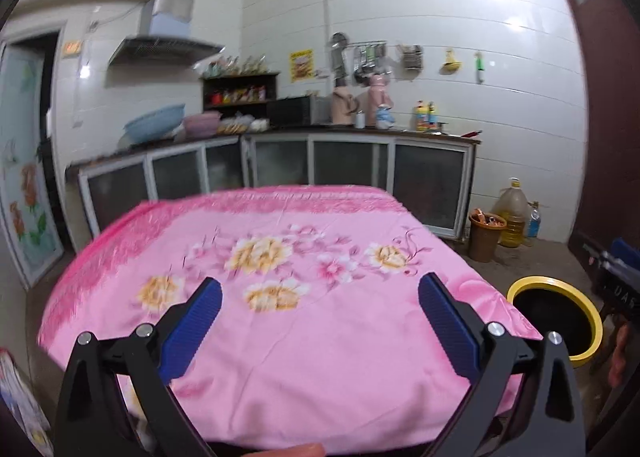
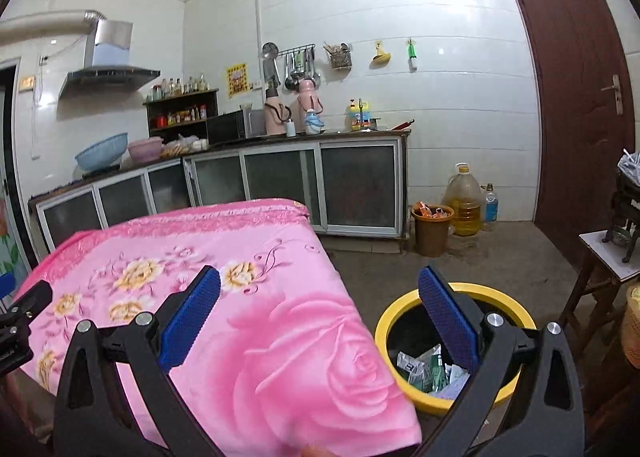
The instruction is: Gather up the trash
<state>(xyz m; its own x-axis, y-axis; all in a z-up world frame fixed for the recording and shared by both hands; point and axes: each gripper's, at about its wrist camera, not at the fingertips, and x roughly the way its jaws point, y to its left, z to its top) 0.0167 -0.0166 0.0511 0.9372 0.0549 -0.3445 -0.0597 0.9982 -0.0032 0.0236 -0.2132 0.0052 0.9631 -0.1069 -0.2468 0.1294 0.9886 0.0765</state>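
Note:
A yellow-rimmed black bin [image 2: 400,313] stands on the floor at the table's right side; it holds several crumpled wrappers [image 2: 430,373]. It also shows in the left wrist view [image 1: 524,287]. The table wears a pink flowered cloth [image 1: 304,321], with no trash showing on it. My left gripper [image 1: 320,299] is open and empty above the cloth's near half. My right gripper [image 2: 320,293] is open and empty over the table's right corner, its right finger [image 2: 448,321] in front of the bin. The cloth also shows in the right wrist view [image 2: 248,321].
A brown bucket [image 2: 432,231] with orange wrappers, a big oil jug [image 2: 464,201] and a bottle stand by the counter cabinets [image 2: 288,181]. A small wooden stool [image 2: 600,269] stands at the right, near the dark red door [image 2: 576,97].

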